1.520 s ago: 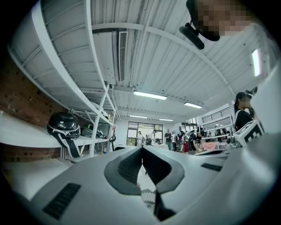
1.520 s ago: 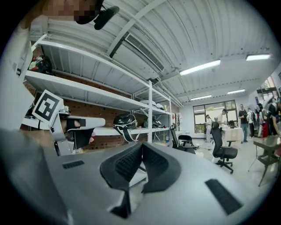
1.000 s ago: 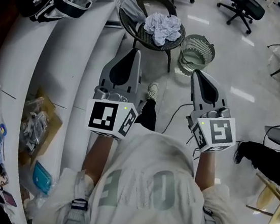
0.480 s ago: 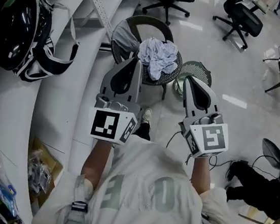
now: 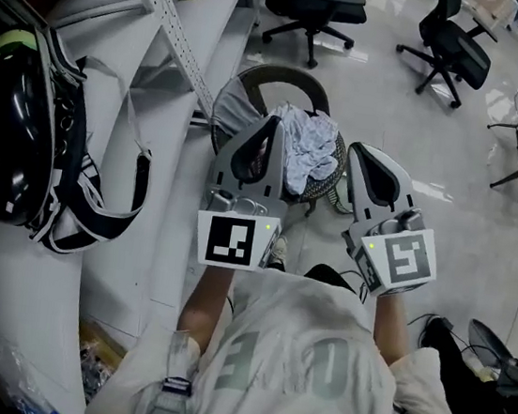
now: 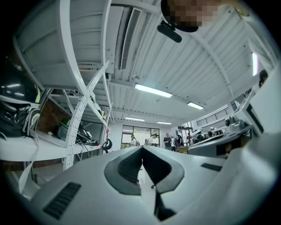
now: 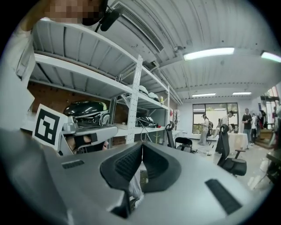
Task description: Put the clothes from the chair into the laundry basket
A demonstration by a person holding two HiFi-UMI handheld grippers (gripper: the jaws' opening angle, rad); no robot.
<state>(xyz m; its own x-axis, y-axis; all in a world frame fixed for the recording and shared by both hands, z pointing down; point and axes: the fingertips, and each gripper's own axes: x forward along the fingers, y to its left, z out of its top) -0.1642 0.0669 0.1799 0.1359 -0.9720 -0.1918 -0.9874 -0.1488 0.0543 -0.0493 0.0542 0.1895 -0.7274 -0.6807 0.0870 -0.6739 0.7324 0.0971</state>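
Note:
A heap of pale crumpled clothes (image 5: 306,153) lies on the round dark chair (image 5: 285,80) in the head view. My left gripper (image 5: 272,121) is held level, its tip over the chair's left side beside the heap; its jaws meet, shut and empty (image 6: 142,148). My right gripper (image 5: 357,149) hovers just right of the chair, also shut with nothing held (image 7: 141,145). A bit of wire mesh (image 5: 338,199), likely the laundry basket, shows between the chair and the right gripper; the rest of it is hidden.
White metal shelving (image 5: 161,18) runs along the left, with a black helmet and straps (image 5: 8,135) on it. Two black office chairs (image 5: 314,0) (image 5: 451,42) stand on the glossy floor beyond. Several people stand far off (image 7: 206,127).
Both grippers and the person have moved forward together. The chair with clothes, earlier well ahead, now sits right at the gripper tips, and the basket has slipped behind the right gripper.

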